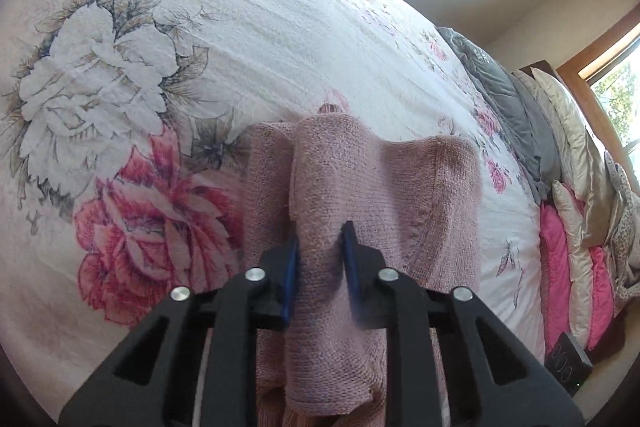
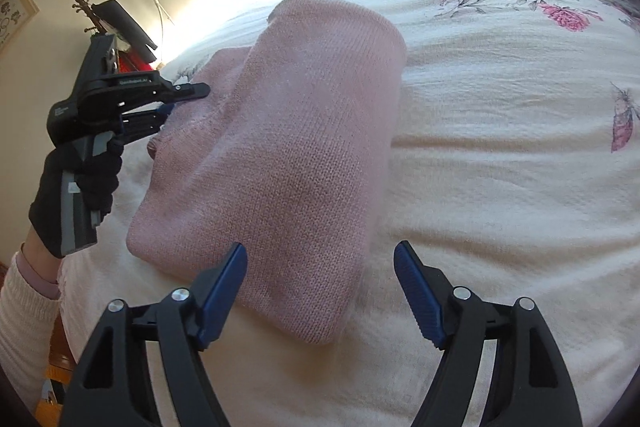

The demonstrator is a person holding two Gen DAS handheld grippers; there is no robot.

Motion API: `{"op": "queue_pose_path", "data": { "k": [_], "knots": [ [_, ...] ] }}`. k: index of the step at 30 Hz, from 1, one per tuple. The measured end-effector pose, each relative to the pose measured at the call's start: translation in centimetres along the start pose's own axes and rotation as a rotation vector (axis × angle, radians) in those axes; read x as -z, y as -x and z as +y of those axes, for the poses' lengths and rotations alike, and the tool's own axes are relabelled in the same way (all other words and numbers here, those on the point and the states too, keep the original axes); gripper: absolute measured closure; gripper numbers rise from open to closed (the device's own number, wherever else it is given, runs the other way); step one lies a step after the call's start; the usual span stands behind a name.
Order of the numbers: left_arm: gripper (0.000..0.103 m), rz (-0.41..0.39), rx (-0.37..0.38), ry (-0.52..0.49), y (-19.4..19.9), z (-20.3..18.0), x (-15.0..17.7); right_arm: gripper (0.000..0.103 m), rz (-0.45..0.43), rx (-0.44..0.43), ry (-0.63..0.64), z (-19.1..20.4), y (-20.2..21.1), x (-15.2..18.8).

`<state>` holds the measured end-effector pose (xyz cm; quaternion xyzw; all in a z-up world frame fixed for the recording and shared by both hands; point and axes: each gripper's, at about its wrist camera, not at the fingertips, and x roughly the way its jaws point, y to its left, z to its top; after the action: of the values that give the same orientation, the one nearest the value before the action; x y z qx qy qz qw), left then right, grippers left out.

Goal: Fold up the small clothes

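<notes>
A floral bedspread (image 2: 500,131) covers the bed, and on it lies the folded pink knit garment (image 2: 288,131) (one edge raised). The left tool (image 1: 320,247) clenches that raised fold; the right tool (image 2: 320,291) hovers released above the near end.

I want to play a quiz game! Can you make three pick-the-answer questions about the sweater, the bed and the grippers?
1. Where does the sweater lie?
A. on the bed
B. on a chair
C. on the floor

2. What colour is it?
A. green
B. pink
C. yellow

3. How is the right hand-held gripper?
A. shut on the sweater
B. open
C. out of sight

Answers:
1 A, it rests on the flowered bedspread.
2 B, the knit is dusty pink.
3 B, its blue fingers stand wide apart, while the left hand-held gripper pinches a fold.
</notes>
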<state>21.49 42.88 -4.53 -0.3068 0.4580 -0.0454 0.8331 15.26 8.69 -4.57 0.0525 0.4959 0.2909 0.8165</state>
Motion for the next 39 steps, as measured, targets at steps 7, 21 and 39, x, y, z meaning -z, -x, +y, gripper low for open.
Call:
{"op": "queue_pose_path", "data": {
  "k": [7,21,39],
  "knots": [
    [0.094,-0.090,-0.040,-0.007,1.4,1.9,1.4,0.027,-0.002,0.000,0.027,0.2,-0.4,0.0],
    [0.037,-0.025,0.069,-0.030,5.7,2.5,4.2,0.025,-0.025,-0.057,-0.001,-0.1,1.7,-1.1],
    [0.036,0.212,0.313,0.057,-3.6,3.7,4.4,0.019,0.052,-0.251,-0.182,-5.2,-3.1,-4.7]
  ]
}}
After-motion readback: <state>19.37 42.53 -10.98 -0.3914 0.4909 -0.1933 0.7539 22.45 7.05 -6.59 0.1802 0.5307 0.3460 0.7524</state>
